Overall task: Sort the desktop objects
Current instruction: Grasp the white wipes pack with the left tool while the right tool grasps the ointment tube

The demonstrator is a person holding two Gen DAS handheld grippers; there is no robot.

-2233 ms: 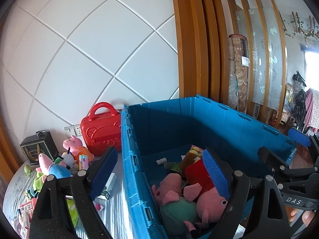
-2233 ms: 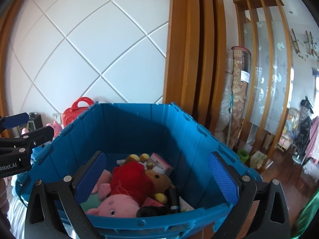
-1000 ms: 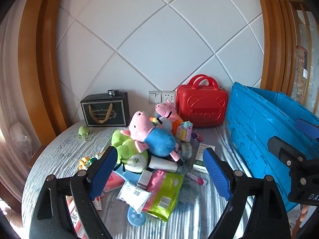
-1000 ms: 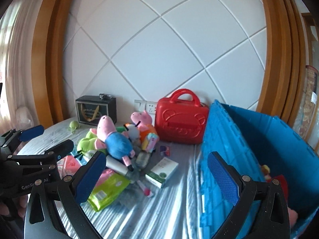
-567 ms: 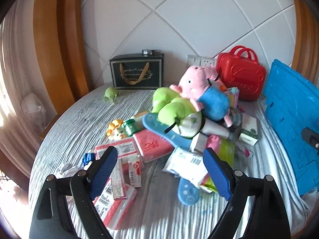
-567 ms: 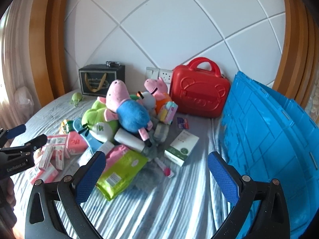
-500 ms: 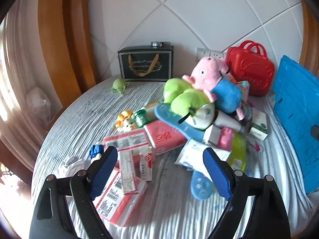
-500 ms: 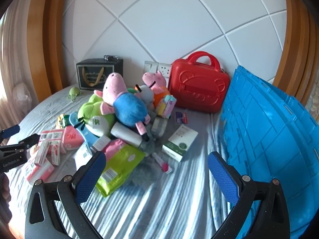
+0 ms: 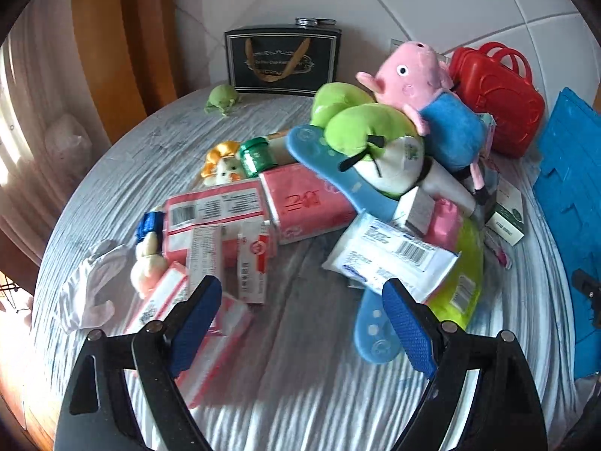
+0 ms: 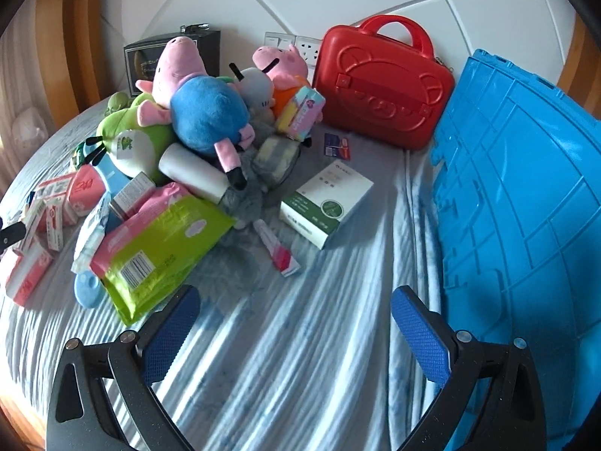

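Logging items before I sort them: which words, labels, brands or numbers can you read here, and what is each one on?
No text is clear enough to quote.
Black gift bag: gold script, blurred.
Pink tissue pack: red mark, illegible.
White wipes pack: barcode and print, too small.
White-and-green box: print too small.
Green pouch: barcode, digits unreadable.

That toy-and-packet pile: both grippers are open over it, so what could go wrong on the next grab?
1. The blue-shirted pig plush lies atop the green plush and white tube; pulling a lower item would probably topple it.
2. The green wipes pack overlaps a pink pack, so the right gripper may snag both.
3. The small cartons near the left gripper overlap; a pinch could scatter them.
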